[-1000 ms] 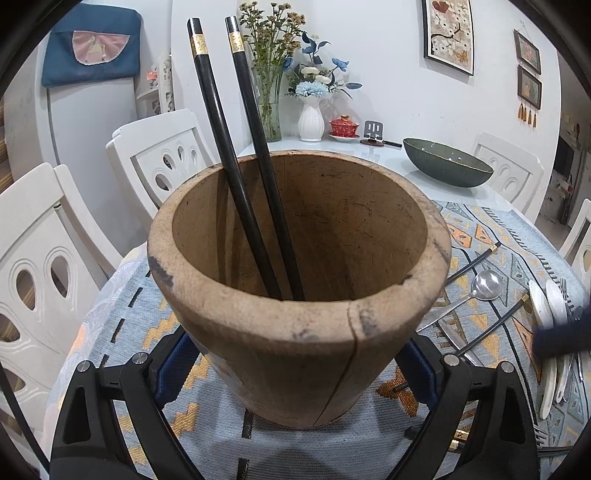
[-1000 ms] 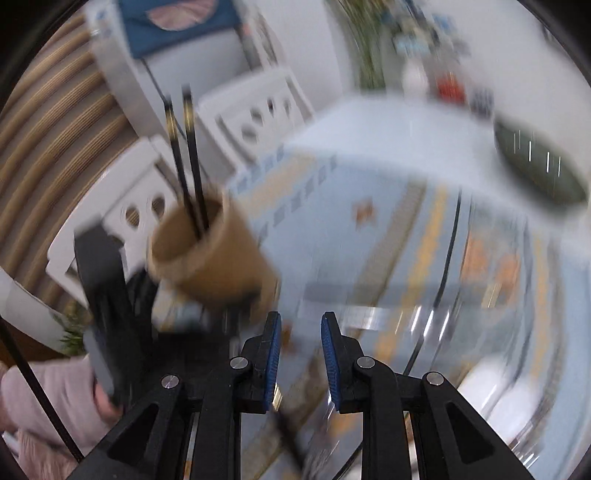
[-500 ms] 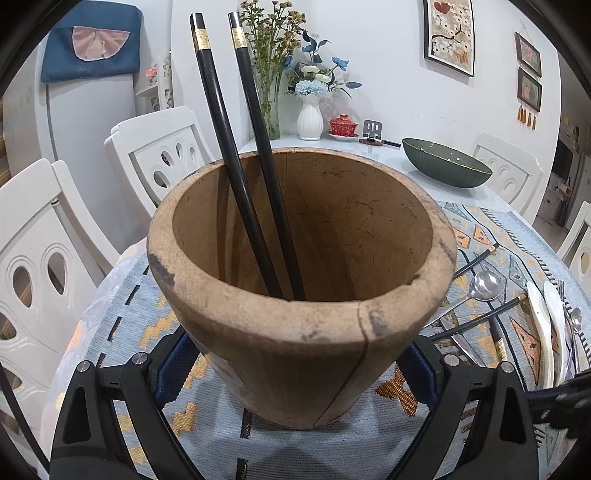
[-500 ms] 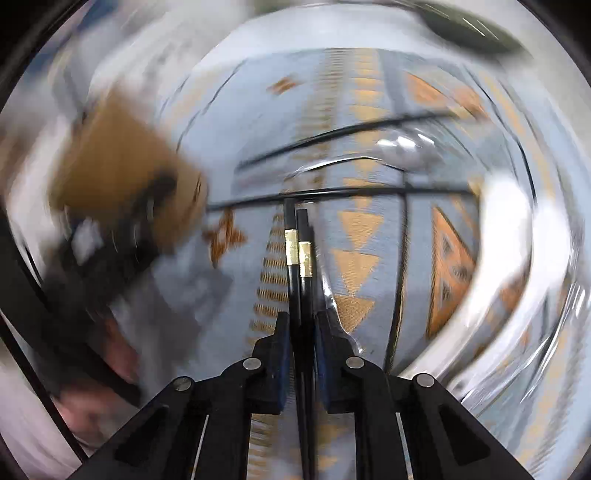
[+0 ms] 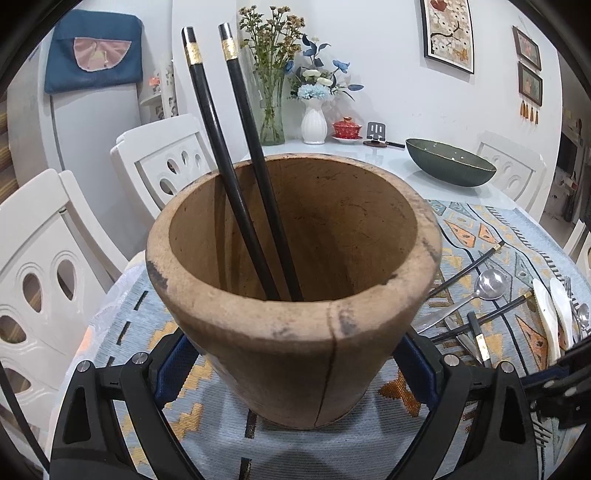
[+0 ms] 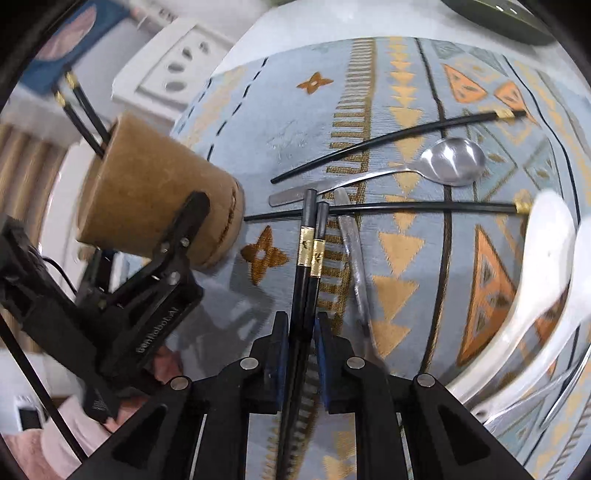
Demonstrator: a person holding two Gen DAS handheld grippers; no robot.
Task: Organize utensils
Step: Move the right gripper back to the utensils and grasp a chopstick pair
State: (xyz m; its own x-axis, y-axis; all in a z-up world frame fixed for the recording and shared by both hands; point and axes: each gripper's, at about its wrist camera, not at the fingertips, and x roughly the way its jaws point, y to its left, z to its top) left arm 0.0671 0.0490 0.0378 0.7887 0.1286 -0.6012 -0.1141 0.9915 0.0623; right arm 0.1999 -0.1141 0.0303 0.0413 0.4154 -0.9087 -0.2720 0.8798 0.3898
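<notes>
Black chopsticks [image 6: 308,254] are pinched as a pair by the right gripper [image 6: 301,354] at lower centre. Both sticks should be kept parallel for the wooden holder [image 5: 295,291], which is clamped by the left gripper [image 5: 295,365].

White painted wall [image 5: 388,55] carries three framed pictures [image 5: 447,33]. White carved-back wooden chairs [image 5: 170,166] surround the white-topped table [image 5: 388,166], partly covered by a pale blue geometric-patterned woven cloth [image 5: 491,225]. White ribbed vase with blue flowers [image 5: 314,122] stands at the far edge.

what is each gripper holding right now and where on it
Left gripper clamps the wooden utensil holder low on its sides. Right gripper pinches a pair of black chopsticks just below their gold bands.
</notes>
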